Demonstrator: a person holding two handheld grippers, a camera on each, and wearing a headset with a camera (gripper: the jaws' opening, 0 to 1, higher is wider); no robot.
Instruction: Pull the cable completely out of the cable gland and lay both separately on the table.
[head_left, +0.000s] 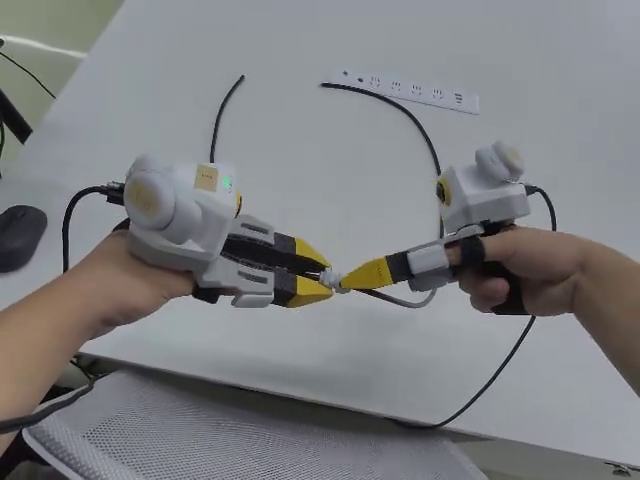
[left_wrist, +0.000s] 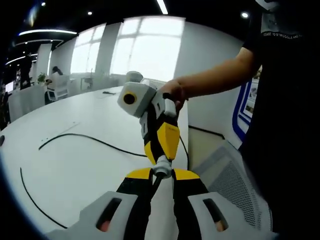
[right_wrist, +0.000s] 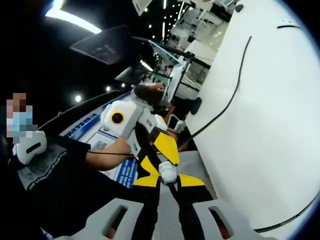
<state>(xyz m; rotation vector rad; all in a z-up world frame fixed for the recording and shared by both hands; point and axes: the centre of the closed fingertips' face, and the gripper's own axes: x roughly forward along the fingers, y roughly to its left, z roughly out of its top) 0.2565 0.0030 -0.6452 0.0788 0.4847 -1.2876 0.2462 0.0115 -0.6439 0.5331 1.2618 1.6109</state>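
Observation:
Above the white table's (head_left: 320, 190) front edge, a small white cable gland (head_left: 337, 279) is held between my two grippers, which meet tip to tip. My left gripper (head_left: 325, 277) is shut on the gland (left_wrist: 161, 168), whose ring end sits between its yellow jaw tips (left_wrist: 162, 174). My right gripper (head_left: 352, 276) comes from the opposite side, shut on the grey cable (head_left: 400, 298) just behind the gland (right_wrist: 167, 171). From there the cable (right_wrist: 175, 194) runs back between the right gripper's (right_wrist: 168, 181) jaws, then loops beneath it.
A white power strip (head_left: 400, 88) lies at the far side, with a black lead (head_left: 415, 125) curving toward me. Another black cable (head_left: 225, 105) lies at far left. A dark mouse (head_left: 18, 235) sits left of the table, and a mesh chair seat (head_left: 230, 430) below its front edge.

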